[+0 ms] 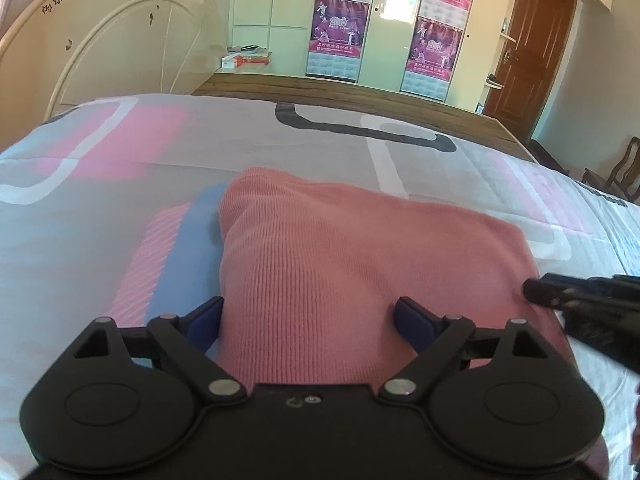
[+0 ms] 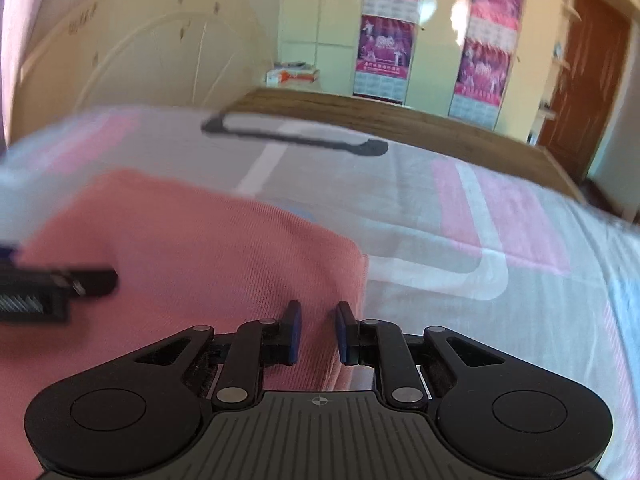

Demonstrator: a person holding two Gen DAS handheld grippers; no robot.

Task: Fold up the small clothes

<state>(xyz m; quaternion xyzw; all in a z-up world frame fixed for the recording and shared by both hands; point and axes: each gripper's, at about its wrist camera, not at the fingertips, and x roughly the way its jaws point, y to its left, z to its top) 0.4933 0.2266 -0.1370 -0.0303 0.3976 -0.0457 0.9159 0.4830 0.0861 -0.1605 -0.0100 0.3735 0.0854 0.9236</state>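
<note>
Two tools work the near edge of a pink knit garment (image 1: 360, 248) lying folded on the patterned bed (image 1: 120, 184). The left tool (image 1: 310, 316) gapes wide, straddling the garment's left edge; the right tool (image 2: 318, 330), narrowed but apparently gripping nothing, hovers at its right edge. The cloth stretches away toward the wardrobe (image 1: 384, 20).

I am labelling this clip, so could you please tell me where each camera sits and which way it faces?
Left wrist: on the left gripper, jaws wide over the pink knit garment, facing the wardrobe; the right gripper enters at right.
Right wrist: on the right gripper, jaws narrowly apart at the garment's right edge; the left gripper enters at left.
Shared: garment, patterned bedspread, headboard, posters, door.
</note>
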